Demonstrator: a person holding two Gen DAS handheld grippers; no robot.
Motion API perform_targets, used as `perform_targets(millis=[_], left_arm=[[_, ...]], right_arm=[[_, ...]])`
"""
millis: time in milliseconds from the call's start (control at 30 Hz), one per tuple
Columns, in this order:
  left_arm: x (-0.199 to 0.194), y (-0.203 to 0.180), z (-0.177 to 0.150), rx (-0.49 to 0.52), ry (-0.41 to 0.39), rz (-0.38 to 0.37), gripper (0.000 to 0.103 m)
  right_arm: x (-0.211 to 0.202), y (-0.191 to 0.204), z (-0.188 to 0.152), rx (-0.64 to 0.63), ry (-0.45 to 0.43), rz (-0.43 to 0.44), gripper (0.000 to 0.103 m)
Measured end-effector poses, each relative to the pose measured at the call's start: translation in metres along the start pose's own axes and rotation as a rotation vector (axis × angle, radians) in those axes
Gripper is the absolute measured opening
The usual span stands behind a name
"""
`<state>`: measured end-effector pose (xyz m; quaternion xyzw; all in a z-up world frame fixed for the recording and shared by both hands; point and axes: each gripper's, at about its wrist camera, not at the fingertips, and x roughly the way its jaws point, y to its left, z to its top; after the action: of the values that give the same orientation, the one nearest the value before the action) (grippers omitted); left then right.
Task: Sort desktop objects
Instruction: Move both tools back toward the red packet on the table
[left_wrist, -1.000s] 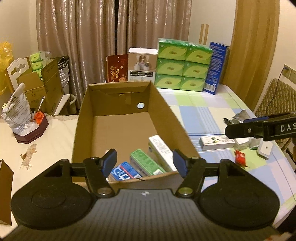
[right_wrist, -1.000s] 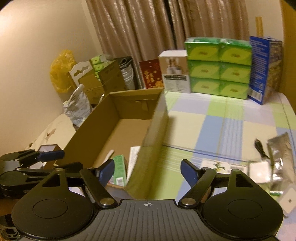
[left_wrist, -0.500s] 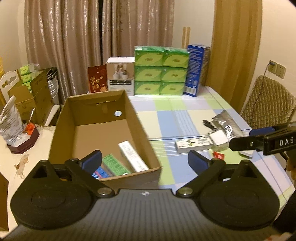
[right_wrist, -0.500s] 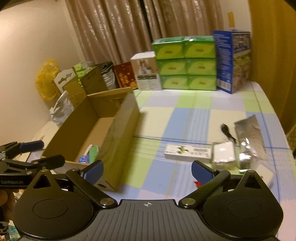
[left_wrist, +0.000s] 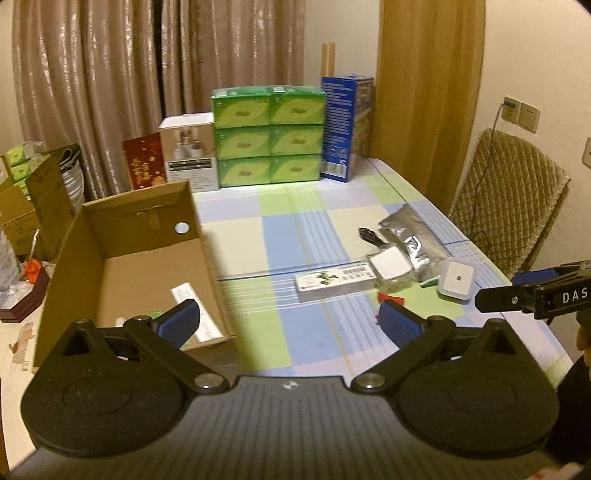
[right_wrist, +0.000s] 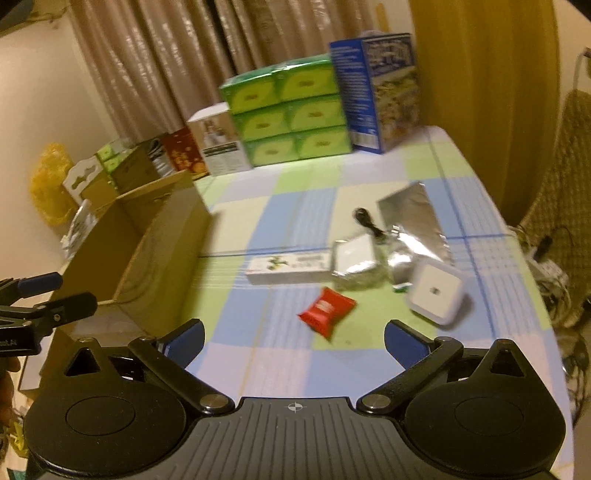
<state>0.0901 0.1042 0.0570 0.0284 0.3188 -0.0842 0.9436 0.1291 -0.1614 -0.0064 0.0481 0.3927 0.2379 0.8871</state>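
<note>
An open cardboard box (left_wrist: 122, 266) (right_wrist: 147, 236) stands on the left of the checked table, with a white carton (left_wrist: 195, 314) inside. To its right lie a long white carton (left_wrist: 334, 282) (right_wrist: 288, 269), a foil-wrapped block (left_wrist: 389, 267) (right_wrist: 356, 264), a silver pouch (left_wrist: 413, 236) (right_wrist: 413, 221), a white square device (left_wrist: 456, 282) (right_wrist: 436, 291), a black cable (right_wrist: 365, 219) and a red sachet (right_wrist: 327, 308). My left gripper (left_wrist: 290, 323) hangs open and empty near the box's corner. My right gripper (right_wrist: 293, 341) is open and empty, just short of the red sachet.
Stacked green tissue boxes (left_wrist: 267, 136), a blue carton (left_wrist: 345, 125), a white product box (left_wrist: 188, 155) and a red card (left_wrist: 144, 166) line the table's far edge by the curtains. A quilted chair (left_wrist: 506, 206) stands at the right. Clutter sits left of the box.
Both grippers swung right, away from the cardboard box toward the loose items. Their fingers spread wider. The red sachet now lies right in front of the right gripper.
</note>
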Motion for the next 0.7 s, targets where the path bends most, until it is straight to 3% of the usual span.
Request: perform_targets(millis=[700], left_arm=[[0.041, -0.054, -0.008, 0.037, 0.064, -0.096, 0.101]], right_arm=[[-0.022, -0.067, -0.031, 0.023, -0.034, -0.155, 0.101]])
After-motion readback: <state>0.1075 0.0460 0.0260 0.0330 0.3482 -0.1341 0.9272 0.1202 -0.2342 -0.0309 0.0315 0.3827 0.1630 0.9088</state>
